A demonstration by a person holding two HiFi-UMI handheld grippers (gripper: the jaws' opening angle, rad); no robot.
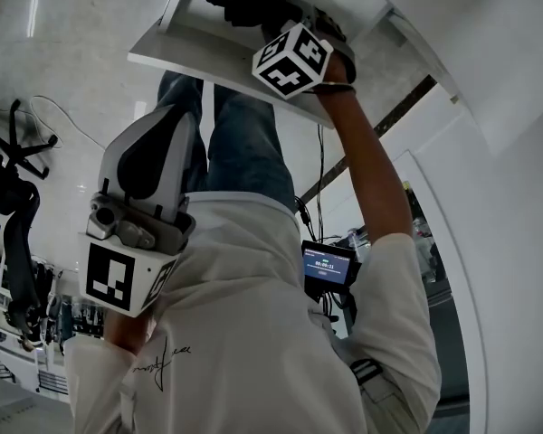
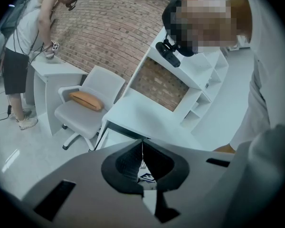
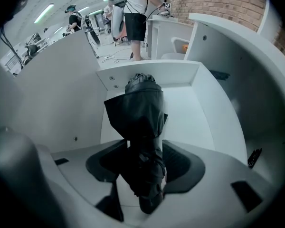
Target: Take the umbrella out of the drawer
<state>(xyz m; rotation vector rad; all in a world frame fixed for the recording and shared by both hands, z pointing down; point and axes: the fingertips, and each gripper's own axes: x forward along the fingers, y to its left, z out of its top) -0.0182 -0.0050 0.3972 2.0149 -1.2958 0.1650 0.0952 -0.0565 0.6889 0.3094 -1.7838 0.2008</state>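
Drawer [image 3: 192,113]: white, pulled open, fills most of the right gripper view. In the head view it sits at top centre.

Umbrella [image 3: 141,113]: black, folded compact. It lies on the drawer floor, running from the back wall at frame centre down to bottom centre. Can't tell which end is the handle.

Right gripper [image 3: 145,151]: pointing steeply down into the drawer, jaws spread wide, one either side of the umbrella's near half. No squeeze on the fabric that I can see, so I read it as straddling, not gripping.

Left gripper [image 2: 142,148]: lower centre of its own view, jaws pressed together, nothing in them. It is held away from the drawer.

Handling guess:
- Light overall, with a stiff shaft and ribs under soft, loose, fairly slick fabric.
- Not fragile.
- Pinching only the canopy folds will likely let it slide or sag.
- Better to close across the bundled middle, hard enough to bite the ribs, then lift straight up clear of the drawer walls.
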